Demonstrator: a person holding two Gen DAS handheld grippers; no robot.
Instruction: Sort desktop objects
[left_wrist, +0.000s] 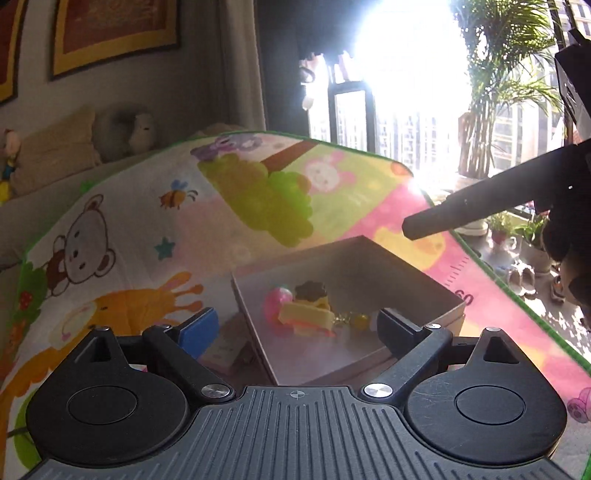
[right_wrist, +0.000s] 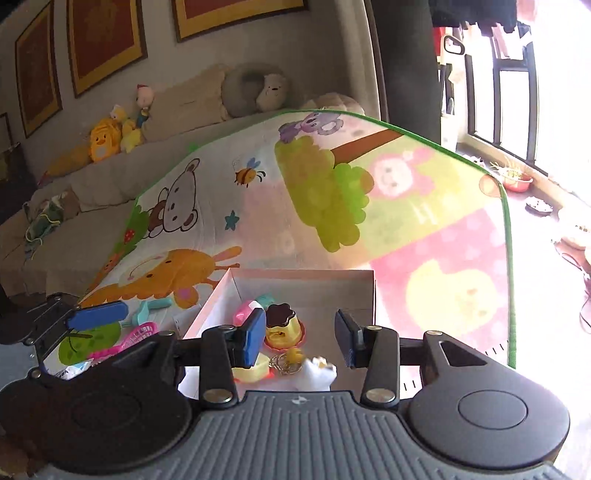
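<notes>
My right claw (right_wrist: 301, 341) hangs released over the cardboard box (right_wrist: 306, 275), my left claw (left_wrist: 295, 325) likewise released, while inside the box sits the toy pudding (right_wrist: 281, 325), likely light, stiff, slick plastic, best pinched across its yellow sides.

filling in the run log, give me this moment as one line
left gripper: open, empty | right gripper: open, empty, above box | in box: pudding toy, keyring | outside box, left: pink basket
</notes>
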